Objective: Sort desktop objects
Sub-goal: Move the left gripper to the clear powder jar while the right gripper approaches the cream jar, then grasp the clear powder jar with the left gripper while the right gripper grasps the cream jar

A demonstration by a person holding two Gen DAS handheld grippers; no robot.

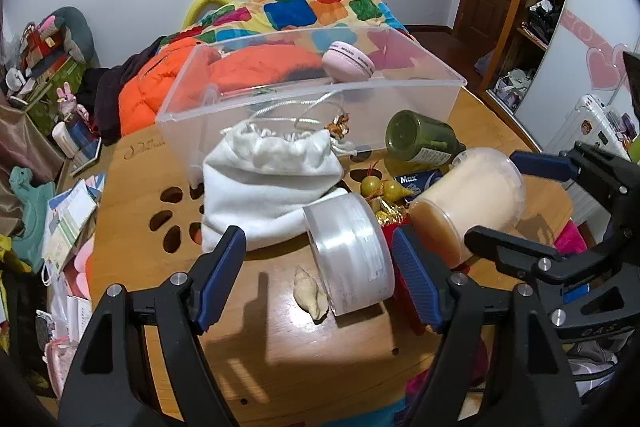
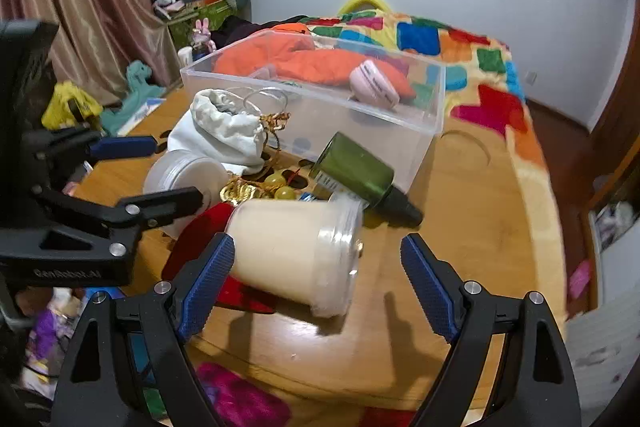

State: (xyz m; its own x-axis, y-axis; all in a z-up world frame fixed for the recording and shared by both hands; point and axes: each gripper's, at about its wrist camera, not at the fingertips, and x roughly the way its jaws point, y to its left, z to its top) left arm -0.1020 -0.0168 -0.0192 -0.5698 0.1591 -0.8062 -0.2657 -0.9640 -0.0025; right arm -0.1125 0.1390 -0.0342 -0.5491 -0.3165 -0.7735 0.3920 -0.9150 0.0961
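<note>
Two cream-filled jars lie tipped: left gripper (image 1: 320, 267) and right gripper (image 2: 318, 279) gape, gripping nothing.

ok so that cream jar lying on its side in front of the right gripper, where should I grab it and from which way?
Grip the cream jar across its round body, midway along, coming down from above. It lies tipped over, lid pointing right, so the open right gripper straddles its curved sides; the ends are too wide apart.

two black grippers (image 1: 320, 275) (image 2: 318, 279), ribbed blue pads (image 1: 416, 279), silver screws
</note>
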